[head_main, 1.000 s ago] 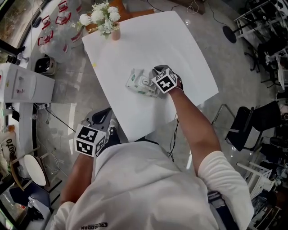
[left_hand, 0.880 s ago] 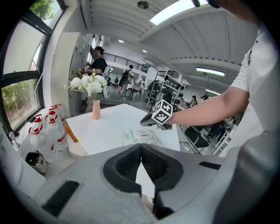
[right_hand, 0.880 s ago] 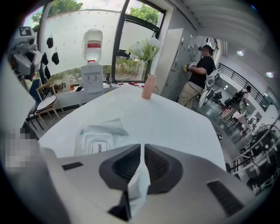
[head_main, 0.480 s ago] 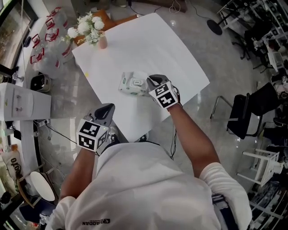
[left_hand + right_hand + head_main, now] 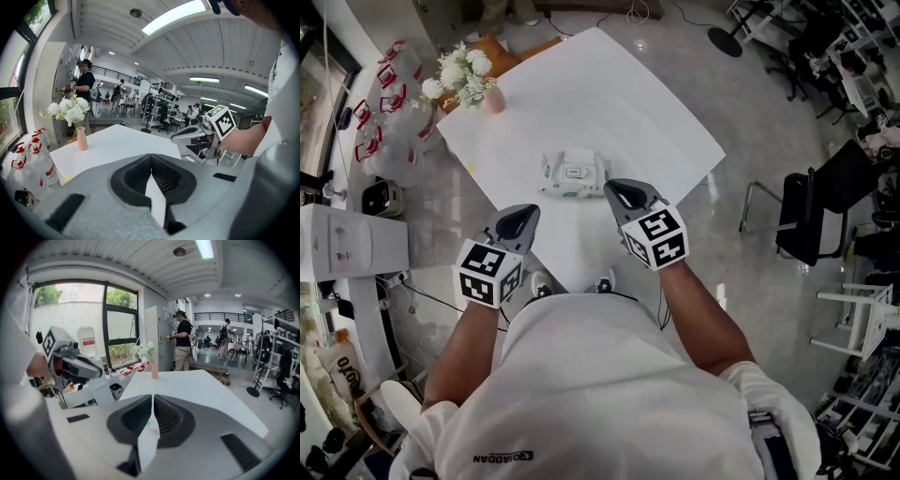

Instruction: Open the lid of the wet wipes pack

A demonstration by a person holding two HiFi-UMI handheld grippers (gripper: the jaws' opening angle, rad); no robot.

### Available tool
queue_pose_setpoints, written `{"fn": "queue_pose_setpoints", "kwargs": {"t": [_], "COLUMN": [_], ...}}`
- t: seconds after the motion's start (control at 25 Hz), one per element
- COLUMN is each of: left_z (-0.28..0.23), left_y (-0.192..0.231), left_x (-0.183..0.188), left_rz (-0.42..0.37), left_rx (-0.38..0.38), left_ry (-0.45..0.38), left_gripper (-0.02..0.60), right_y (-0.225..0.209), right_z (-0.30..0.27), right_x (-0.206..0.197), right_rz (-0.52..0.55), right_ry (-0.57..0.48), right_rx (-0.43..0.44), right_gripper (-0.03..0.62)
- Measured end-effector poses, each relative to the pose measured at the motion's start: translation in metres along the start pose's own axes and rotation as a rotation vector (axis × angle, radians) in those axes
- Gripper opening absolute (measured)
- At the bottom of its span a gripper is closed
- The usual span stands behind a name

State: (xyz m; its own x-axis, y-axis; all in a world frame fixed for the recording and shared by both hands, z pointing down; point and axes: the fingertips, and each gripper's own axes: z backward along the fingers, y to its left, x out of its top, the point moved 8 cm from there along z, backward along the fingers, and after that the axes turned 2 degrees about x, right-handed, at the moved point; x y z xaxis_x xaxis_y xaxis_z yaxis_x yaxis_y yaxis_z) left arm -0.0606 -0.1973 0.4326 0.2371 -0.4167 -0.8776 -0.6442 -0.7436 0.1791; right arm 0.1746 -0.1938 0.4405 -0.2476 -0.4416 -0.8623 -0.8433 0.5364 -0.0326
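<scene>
A white-and-green soft plastic wet wipes pack (image 5: pixel 573 174) lay flat near the middle of the square white table (image 5: pixel 609 94), closer to the table's near edge, with its white oval lid facing up. Neither tool touched it.

The grey hand-held left gripper (image 5: pixel 521 218) hovered past the table's near-left edge, its dark ribbed jaws clenched together on nothing. The matching right gripper (image 5: pixel 619 193) hung over the table's near corner, just beside the pack but apart from it, its jaws likewise pressed together and empty.

At the table's far-left corner stood a small pink vase (image 5: pixel 494 100) of white flowers. The person's white shirt filled the space below the table's near edge in the head view.
</scene>
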Motion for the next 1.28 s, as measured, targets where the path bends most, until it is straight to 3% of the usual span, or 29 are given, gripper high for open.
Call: {"fn": "queue_pose_setpoints", "kwargs": {"t": [0.28, 0.6, 1.28], "left_z": [-0.003, -0.001, 0.0], "left_y": [-0.013, -0.015, -0.014], "left_x": [0.014, 0.012, 0.005], "left_rz": [-0.042, -0.065, -0.079], "left_rx": [-0.07, -0.094, -0.121], "left_ry": [-0.012, 0.002, 0.032], "left_gripper": [0.008, 0.008, 0.008], "right_y": [0.019, 0.033, 0.053], "right_z": [0.039, 0.058, 0.057], "right_x": [0.002, -0.016, -0.044], "right_rz": [-0.138, -0.312, -0.344], "right_ry": [-0.1, -0.202, -0.155], "right_rx": [-0.001, 0.024, -0.027], "right_gripper": [0.011, 0.006, 0.005]}}
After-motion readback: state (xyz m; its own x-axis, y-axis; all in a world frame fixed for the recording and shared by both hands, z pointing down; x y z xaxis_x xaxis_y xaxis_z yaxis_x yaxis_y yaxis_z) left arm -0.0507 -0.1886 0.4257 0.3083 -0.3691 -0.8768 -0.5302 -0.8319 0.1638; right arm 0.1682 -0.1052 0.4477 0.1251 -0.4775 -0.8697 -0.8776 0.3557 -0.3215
